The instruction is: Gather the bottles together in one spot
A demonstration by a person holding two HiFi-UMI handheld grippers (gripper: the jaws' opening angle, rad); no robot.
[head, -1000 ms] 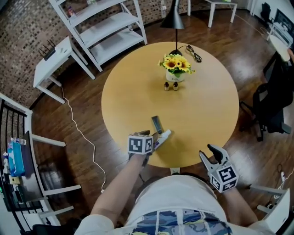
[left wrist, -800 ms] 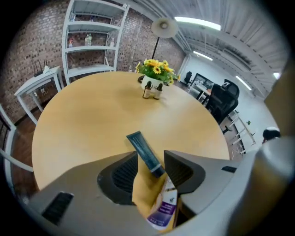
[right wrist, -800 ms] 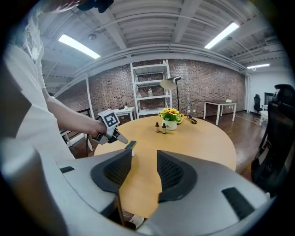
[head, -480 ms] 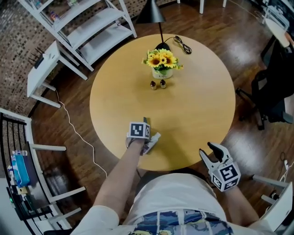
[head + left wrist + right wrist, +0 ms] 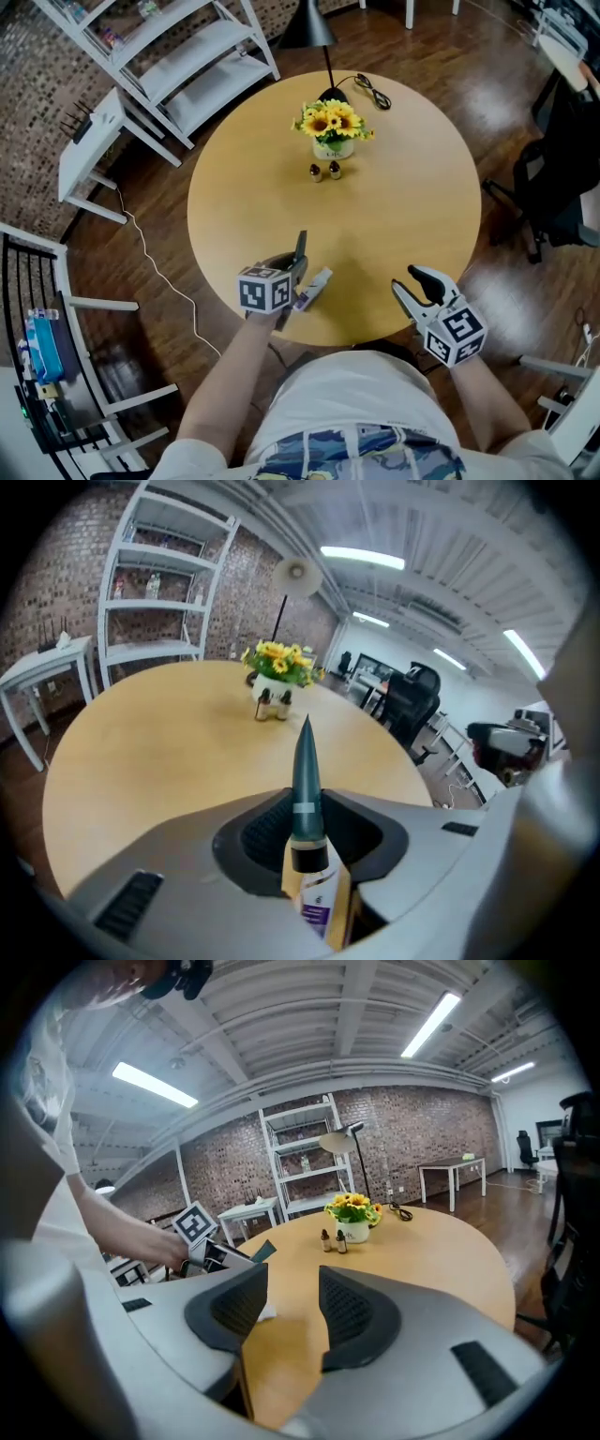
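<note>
- Against the head view of half a second before, the left gripper had slid toward the lower left of the frame. Its jaws, then spread wide over the bottle, had just been closing with that bottle between them.
- The right gripper had shifted up and left, so its tips now reached the lower right rim of the table. Its gap looked unchanged.
- The left jaws were clamped on the bottle. The dark pointed cap stuck out past the fingertips toward the flower pot, and the labelled body ran back beneath the jaws.
- In the head view, the held bottle was near the table's lower edge.
- The right jaws stood moderately apart, with only tabletop showing between them.
- Two small bottles stood side by side just below the flower pot, well apart from the held bottle.
</note>
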